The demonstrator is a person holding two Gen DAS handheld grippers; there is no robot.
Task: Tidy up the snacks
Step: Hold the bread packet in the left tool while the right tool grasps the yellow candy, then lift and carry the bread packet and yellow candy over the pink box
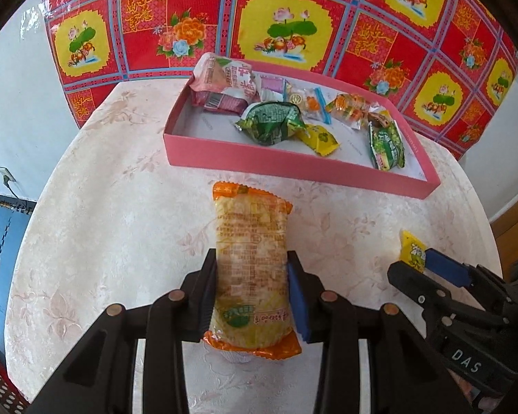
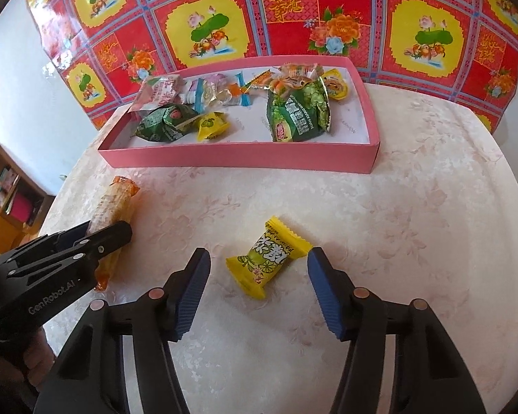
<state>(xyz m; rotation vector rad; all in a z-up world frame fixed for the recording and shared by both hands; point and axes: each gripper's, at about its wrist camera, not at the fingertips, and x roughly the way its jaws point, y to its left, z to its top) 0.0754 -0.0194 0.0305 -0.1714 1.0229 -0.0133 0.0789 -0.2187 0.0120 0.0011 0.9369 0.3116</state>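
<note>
A long orange-ended snack pack (image 1: 250, 265) lies on the pale round table (image 1: 121, 227). My left gripper (image 1: 252, 265) is shut on its middle; the pack also shows in the right wrist view (image 2: 112, 207). A small yellow candy (image 2: 267, 257) lies between the open fingers of my right gripper (image 2: 259, 265), touching neither pad. In the left wrist view the right gripper (image 1: 428, 262) sits at the right, around that yellow candy (image 1: 412, 252). A pink box (image 1: 293, 164) with several snacks stands beyond; it shows in the right wrist view too (image 2: 238, 157).
A red and yellow patterned cloth (image 2: 293, 10) hangs behind the table. The box holds green bags (image 2: 298, 115), yellow candies and pink packs. A shelf (image 2: 10, 200) stands left of the table, a blue mat (image 1: 0, 252) on the floor.
</note>
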